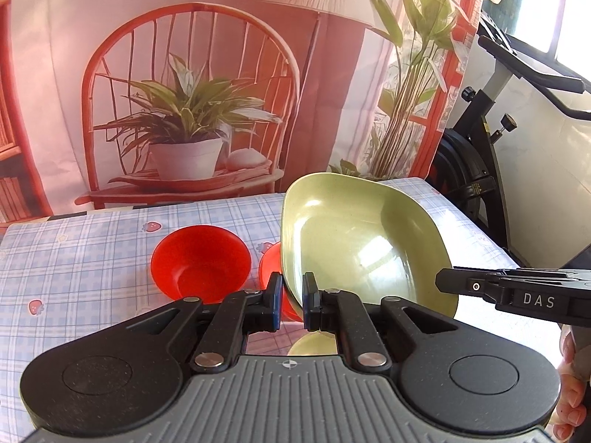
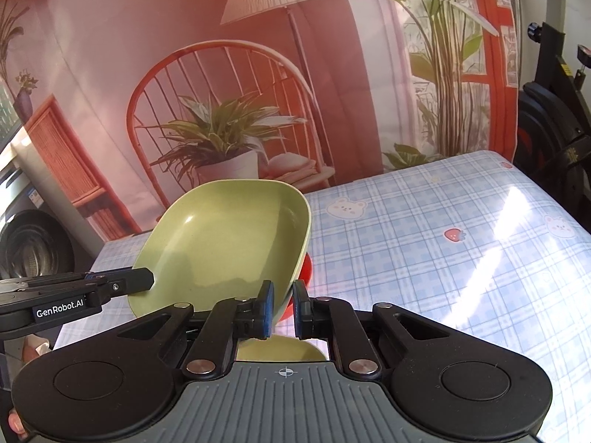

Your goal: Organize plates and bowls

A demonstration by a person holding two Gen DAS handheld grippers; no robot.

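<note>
Nearest, between the pads of the left gripper [image 1: 292, 304], sits the near-left rim of a green plate [image 1: 354, 243]; the jaws stand narrow, pinched on that rim. The right gripper [image 2: 283, 308] does the same on the plate's opposite edge, its jaws also narrow with the rim between them. Two grips on opposite rims likely serve to steady a wide, shallow dish that a single pinch would let swing.

Just ahead of both jaw pairs the plate rises tilted, hollow face toward the cameras, its far rim lifted well above the near one. Its outline is a rounded square, so the long axis is weak; it seems to run from the jaws away toward the backdrop. A second green piece [image 2: 279, 349] shows just below the jaws, perhaps another plate, though too little shows to be sure.

Beyond the left jaws, to their left, a red bowl [image 1: 201, 262] stands upright on the checked tablecloth [image 1: 74, 258]. Another red bowl [image 1: 269, 262] lies directly behind the plate's lower edge, mostly hidden. Farthest, a printed backdrop [image 1: 192, 74] hangs behind the table.
</note>
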